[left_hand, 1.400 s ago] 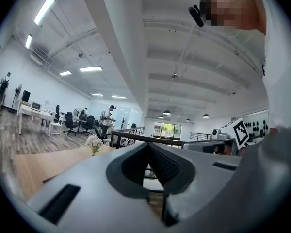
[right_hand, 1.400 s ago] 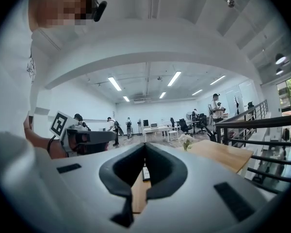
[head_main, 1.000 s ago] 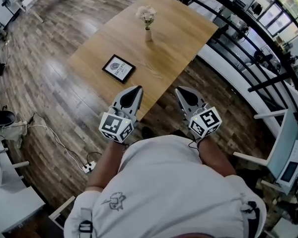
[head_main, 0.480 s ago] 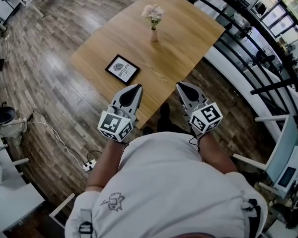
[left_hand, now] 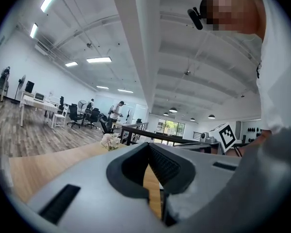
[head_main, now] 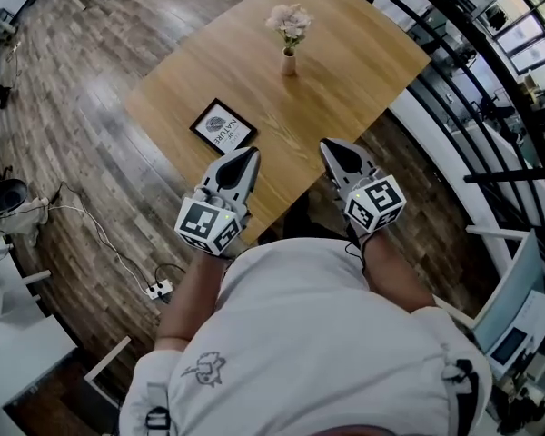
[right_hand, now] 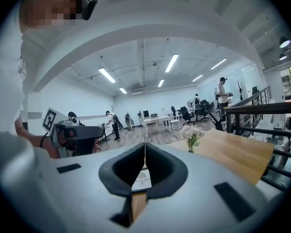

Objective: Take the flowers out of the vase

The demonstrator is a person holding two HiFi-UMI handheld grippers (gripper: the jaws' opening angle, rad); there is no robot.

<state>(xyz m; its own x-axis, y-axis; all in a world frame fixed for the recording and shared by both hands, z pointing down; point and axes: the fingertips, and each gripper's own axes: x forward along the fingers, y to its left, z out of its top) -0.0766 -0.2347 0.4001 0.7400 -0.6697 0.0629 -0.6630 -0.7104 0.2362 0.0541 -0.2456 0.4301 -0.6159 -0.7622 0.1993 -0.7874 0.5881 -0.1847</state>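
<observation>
A small pale vase point(head_main: 289, 63) with pink-white flowers point(head_main: 289, 21) stands upright toward the far side of the wooden table point(head_main: 345, 71). My left gripper point(head_main: 248, 156) and right gripper point(head_main: 331, 146) hover side by side over the table's near edge, well short of the vase. Both are shut with nothing in them. In the left gripper view the flowers point(left_hand: 109, 141) show small and far off, left of the closed left gripper point(left_hand: 148, 145). In the right gripper view the flowers point(right_hand: 191, 132) stand to the right of the closed right gripper point(right_hand: 145, 145).
A black-framed picture point(head_main: 222, 126) lies flat on the table in front of the left gripper. A black railing point(head_main: 477, 89) runs along the table's right side. A power strip point(head_main: 158, 290) and cable lie on the wood floor at left. Desks, chairs and people are far off.
Both grippers have moved forward, from in front of the table to over its near edge. The vase and the picture appear slightly closer. The jaws stay shut.
</observation>
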